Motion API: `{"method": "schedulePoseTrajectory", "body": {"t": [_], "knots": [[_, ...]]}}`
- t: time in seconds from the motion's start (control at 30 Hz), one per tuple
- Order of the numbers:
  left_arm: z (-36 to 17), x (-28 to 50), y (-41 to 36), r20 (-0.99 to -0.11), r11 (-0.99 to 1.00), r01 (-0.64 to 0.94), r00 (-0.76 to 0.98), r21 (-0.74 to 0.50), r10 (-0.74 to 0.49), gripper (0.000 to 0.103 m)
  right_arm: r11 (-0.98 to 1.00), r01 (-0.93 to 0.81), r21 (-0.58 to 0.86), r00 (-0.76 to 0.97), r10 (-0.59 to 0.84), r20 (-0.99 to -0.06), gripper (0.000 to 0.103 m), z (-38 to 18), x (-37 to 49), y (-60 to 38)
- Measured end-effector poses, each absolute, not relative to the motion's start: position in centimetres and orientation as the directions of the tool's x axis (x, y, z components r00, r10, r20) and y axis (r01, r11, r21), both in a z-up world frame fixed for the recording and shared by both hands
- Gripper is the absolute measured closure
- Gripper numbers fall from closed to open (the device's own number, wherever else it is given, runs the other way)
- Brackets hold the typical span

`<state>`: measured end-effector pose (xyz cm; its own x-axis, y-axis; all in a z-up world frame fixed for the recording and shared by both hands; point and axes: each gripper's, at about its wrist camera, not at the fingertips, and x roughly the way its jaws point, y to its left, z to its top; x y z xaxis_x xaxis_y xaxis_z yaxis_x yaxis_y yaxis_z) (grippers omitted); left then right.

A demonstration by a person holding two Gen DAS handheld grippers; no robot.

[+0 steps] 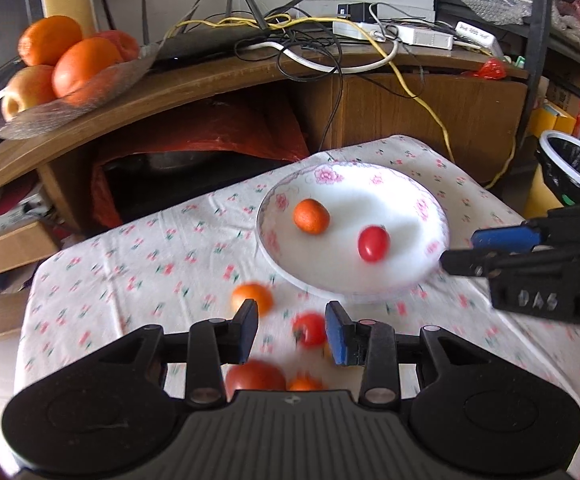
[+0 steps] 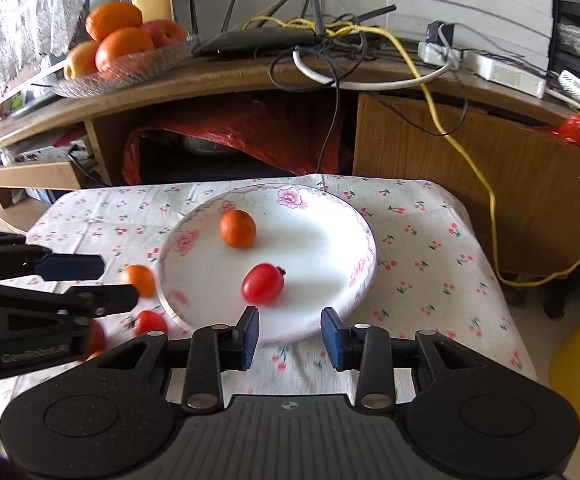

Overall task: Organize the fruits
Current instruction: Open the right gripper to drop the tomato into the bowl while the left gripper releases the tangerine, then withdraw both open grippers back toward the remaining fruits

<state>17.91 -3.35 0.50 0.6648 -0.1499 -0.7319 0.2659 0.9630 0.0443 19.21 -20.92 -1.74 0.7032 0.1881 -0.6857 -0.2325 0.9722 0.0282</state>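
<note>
A white flowered plate (image 1: 394,200) (image 2: 318,240) on the floral tablecloth holds a small orange (image 1: 311,216) (image 2: 237,229) and a red cherry tomato (image 1: 373,243) (image 2: 262,283). Left of the plate, loose on the cloth, lie another small orange (image 1: 264,296) (image 2: 140,279), a small tomato (image 1: 310,330) (image 2: 151,322) and a bigger tomato (image 1: 256,378). My left gripper (image 1: 291,320) (image 2: 110,282) hovers open over these loose fruits, its pads touching none. My right gripper (image 2: 290,320) (image 1: 464,249) stands open at the plate's near rim, holding nothing.
A glass dish of oranges and apples (image 1: 62,64) (image 2: 122,52) sits on the curved wooden shelf behind the table, beside a router and tangled cables (image 2: 330,32). A lined bin (image 1: 574,168) stands to the right. The table edge (image 2: 490,264) drops off at right.
</note>
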Motion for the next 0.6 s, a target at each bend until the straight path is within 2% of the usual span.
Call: {"method": "schedulePoseTrajectory", "body": {"t": [0.33, 0.47, 0.6], "knots": [[1.7, 9.6, 0.6, -0.724, 0.965, 0.261, 0.664, -0.010, -0.187, 0.056, 0.976, -0.210, 0.052, 0.728, 0.192, -0.659, 0.072, 1.2, 11.4, -19.6], [1.1, 9.0, 1.6, -0.729, 0.967, 0.253, 0.656, -0.032, -0.196, 0.056, 0.972, -0.234, 0.009, 0.700, 0.175, -0.693, 0.072, 1.3, 9.9, -17.9], [0.1, 9.9, 1.7, -0.738, 0.968, 0.248, 0.646, -0.043, -0.198, 0.056, 0.957, -0.288, 0.006, 0.693, 0.213, -0.688, 0.072, 1.0, 9.8, -17.2]]}}
